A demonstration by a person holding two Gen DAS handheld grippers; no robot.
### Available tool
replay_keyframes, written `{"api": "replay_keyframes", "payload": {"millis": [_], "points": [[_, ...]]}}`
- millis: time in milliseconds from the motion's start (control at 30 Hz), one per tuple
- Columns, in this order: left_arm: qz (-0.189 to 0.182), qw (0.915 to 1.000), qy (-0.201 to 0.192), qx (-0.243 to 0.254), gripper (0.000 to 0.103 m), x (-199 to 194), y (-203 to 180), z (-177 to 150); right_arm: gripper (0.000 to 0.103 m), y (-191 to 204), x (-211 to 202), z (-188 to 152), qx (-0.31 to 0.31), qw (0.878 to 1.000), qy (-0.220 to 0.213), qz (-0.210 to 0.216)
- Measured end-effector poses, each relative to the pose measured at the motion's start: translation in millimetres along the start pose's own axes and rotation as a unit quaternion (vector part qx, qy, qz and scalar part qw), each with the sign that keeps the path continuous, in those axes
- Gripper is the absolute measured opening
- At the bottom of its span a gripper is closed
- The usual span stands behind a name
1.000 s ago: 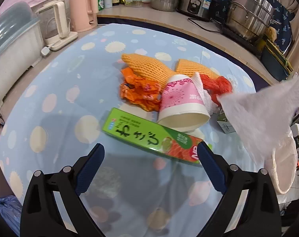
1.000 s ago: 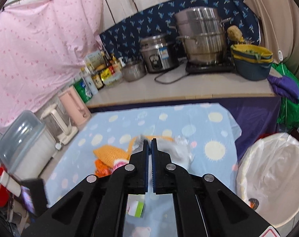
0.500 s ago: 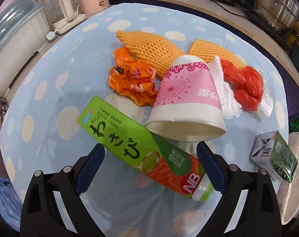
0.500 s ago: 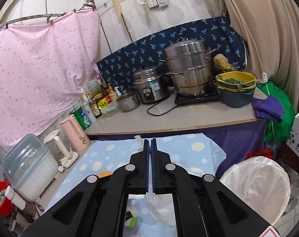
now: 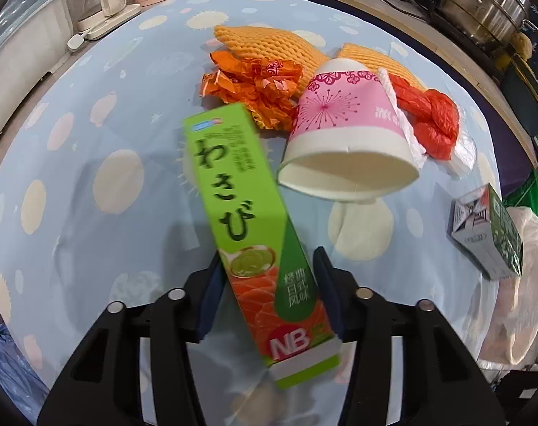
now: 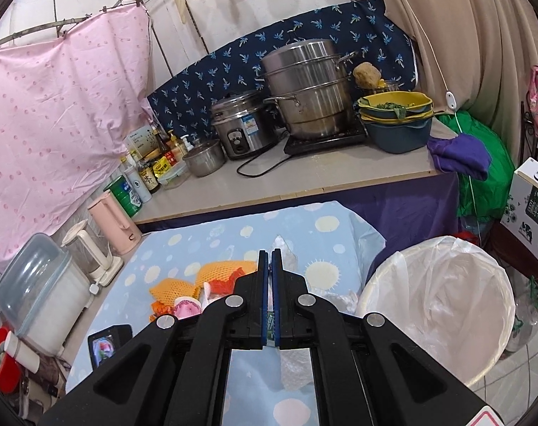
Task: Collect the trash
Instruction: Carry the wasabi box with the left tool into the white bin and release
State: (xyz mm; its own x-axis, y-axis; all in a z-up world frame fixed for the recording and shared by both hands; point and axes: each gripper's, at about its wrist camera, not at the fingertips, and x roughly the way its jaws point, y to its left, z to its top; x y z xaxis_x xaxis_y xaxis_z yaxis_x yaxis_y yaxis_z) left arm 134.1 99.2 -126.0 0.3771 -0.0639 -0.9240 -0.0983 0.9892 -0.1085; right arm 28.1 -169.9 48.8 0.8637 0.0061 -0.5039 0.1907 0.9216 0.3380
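Left tongs [image 5: 265, 289] closing around glossy green carton [image 5: 247, 227] (long, rectangular); right tongs [image 6: 268, 298] closed.

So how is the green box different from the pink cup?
The green box is long and flat-sided; the pink cup is round and widens to its mouth. The green box sits between the closing jaws of the left gripper; the pink cup lies tipped on its side on the tablecloth, untouched. The green box bears big dark letters; the pink cup has flower patterns. Both look like trash to collect.
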Motion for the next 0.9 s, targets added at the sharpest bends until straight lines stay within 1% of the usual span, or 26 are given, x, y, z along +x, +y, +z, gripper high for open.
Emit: {"api": "replay_keyframes", "payload": {"millis": [67,133,433,633,700,900], "points": [[-0.001,1.0,-0.001,0.008,0.04,-6,4,-4,0.002,-1,-2,-1,0.003,1.0,-0.001,0.001],[0.005,0.9998,-0.009,0.016,0.037,-13,7,-9,0.002,-3,-5,0,0.004,1.0,-0.004,0.001],[0.013,0.9968,-0.054,0.056,0.037,-63,6,-21,0.002,-14,-25,12,0.017,0.999,-0.029,-0.005],[-0.002,0.9929,-0.084,0.084,0.037,-97,-11,-23,0.002,-27,-42,19,0.031,0.998,-0.047,-0.014],[-0.009,0.9905,-0.097,0.097,0.037,-110,-19,-23,0.002,-34,-47,22,0.037,0.998,-0.055,-0.018],[-0.039,0.9835,-0.118,0.132,0.037,-138,-49,-25,0.002,-52,-66,31,0.046,0.995,-0.079,-0.038]]}}
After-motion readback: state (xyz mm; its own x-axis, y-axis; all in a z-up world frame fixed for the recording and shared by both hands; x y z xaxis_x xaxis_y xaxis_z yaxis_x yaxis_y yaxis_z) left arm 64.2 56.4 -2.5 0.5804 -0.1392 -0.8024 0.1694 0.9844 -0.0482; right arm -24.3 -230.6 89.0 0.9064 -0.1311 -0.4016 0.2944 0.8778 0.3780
